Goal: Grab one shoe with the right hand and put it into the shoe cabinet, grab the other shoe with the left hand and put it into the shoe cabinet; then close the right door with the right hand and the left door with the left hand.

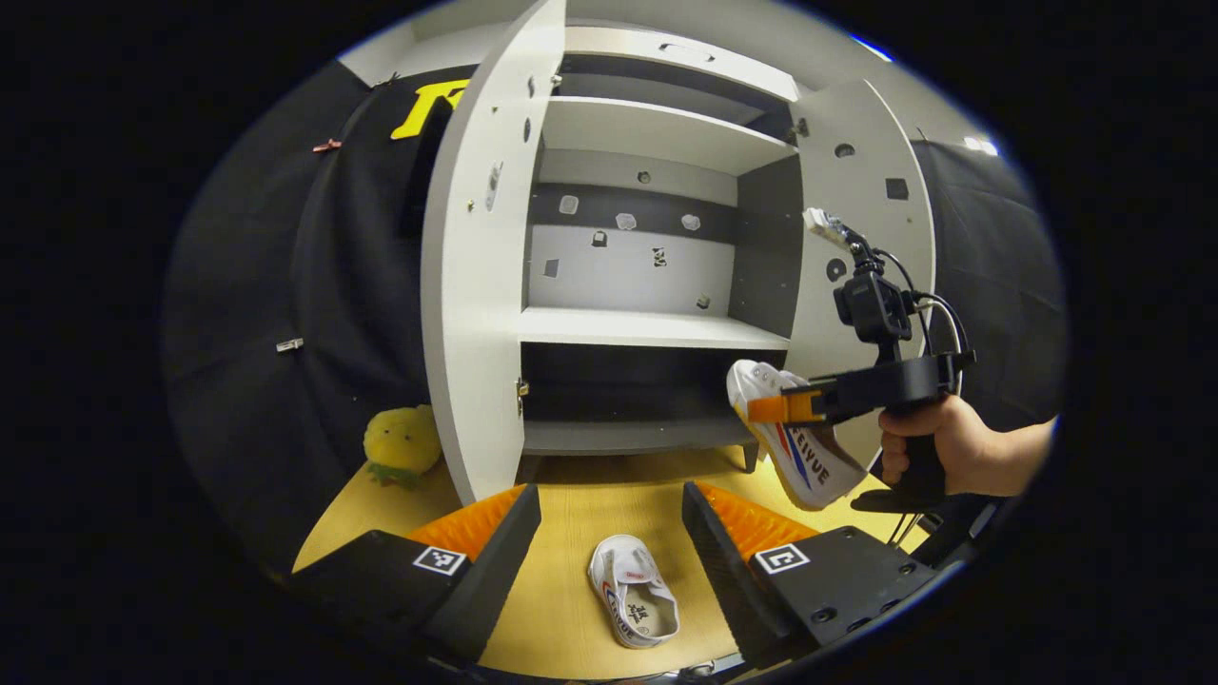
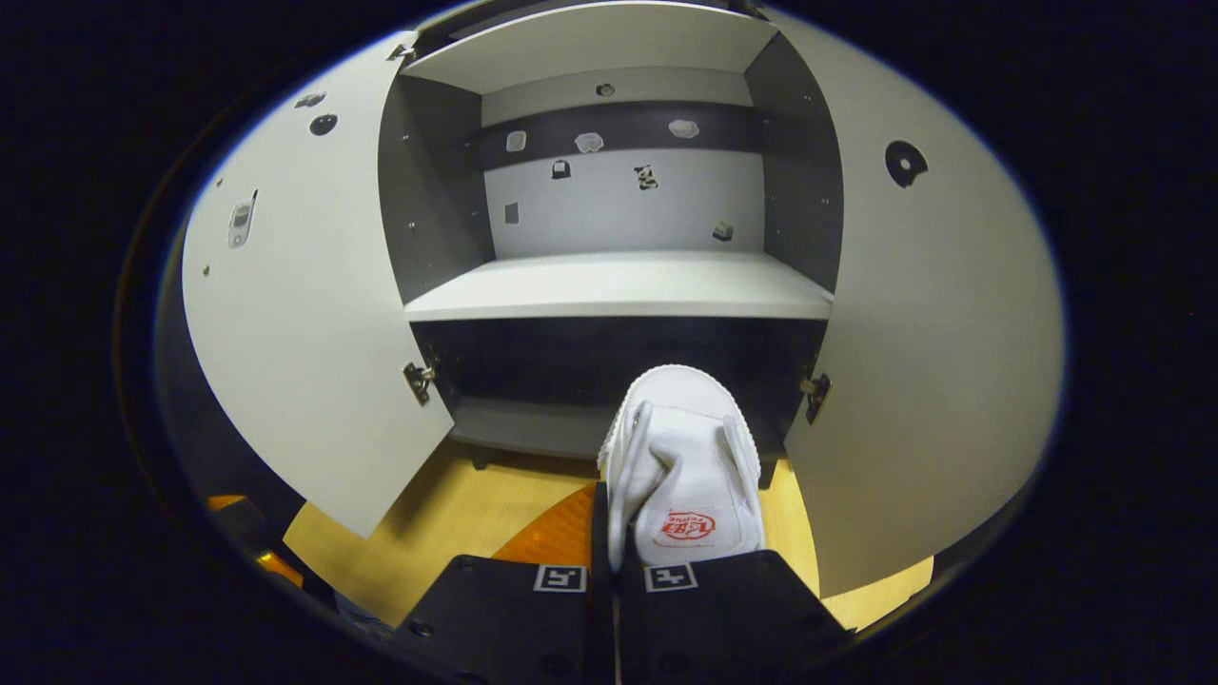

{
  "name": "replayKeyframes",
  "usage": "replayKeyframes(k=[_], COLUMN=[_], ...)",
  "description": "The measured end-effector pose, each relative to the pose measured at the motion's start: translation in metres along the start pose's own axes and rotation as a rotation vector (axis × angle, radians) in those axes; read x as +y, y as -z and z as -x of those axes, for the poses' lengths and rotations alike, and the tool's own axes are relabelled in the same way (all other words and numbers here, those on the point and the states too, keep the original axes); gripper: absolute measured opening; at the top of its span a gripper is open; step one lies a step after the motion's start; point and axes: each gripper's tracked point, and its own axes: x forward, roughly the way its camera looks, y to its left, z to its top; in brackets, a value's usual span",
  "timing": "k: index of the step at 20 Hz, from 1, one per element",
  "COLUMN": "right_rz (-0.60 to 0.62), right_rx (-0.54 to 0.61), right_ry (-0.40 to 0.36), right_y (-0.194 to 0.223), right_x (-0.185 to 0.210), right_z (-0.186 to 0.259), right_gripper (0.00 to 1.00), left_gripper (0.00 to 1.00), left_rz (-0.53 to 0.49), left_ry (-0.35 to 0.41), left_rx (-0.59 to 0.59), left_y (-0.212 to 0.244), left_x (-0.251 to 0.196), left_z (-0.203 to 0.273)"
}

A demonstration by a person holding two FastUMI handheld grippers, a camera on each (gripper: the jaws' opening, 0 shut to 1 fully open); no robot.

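The shoe (image 2: 687,466) in my right tongs (image 2: 614,571) hangs toe-first in front of the cabinet (image 2: 618,285), clamped by its heel between both fingers, its toe level with the dark lower compartment. From the left gripper view the same shoe (image 1: 795,433) tilts toe-up beside the right door (image 1: 861,219), not yet past the cabinet's front edge.

The other shoe (image 1: 633,590) lies on the tabletop (image 1: 561,533), in the gap ahead of my left tongs (image 1: 609,533), whose fingers stand wide apart and touch nothing.

Both doors are swung fully open, the left door (image 1: 471,285) and the right one flanking the shelves, so the way in looks free.

To do this step well, I judge I should level the shoe, carry it straight forward over the bottom shelf (image 2: 533,428) and set the sole flat before letting go. I would keep it to the right half, leaving room for the second shoe, and push it deep enough that the heel cannot foul the door when it closes.

A yellow plush toy (image 1: 402,442) sits by the left door, clear of my path.
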Motion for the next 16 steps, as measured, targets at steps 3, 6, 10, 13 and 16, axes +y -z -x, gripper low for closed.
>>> replayKeyframes(k=[3,6,10,13,16], right_rz=[0.015,0.023,0.056,0.087,0.124], right_rx=[-0.082,-0.142,-0.21,-0.246,-0.273], right_ry=[-0.001,-0.001,0.014,0.025,0.038], right_y=[-0.048,-0.093,-0.151,-0.188,-0.221], right_x=[0.001,-0.001,-0.007,-0.011,-0.014], right_z=[-0.005,-0.015,-0.037,-0.054,-0.076], right_gripper=[0.07,0.07,0.07,0.07,0.07], left_gripper=[0.94,0.94,0.94,0.94,0.94], left_rz=[-0.065,-0.082,-0.042,-0.051,-0.057], left_ry=[-0.026,-0.022,-0.019,-0.027,-0.044], left_rx=[-0.017,-0.018,-0.024,-0.03,-0.037], left_y=[-0.007,-0.009,-0.013,-0.016,-0.021], left_x=[0.007,0.004,-0.002,-0.002,0.001], left_z=[0.001,-0.001,-0.003,-0.007,-0.011])
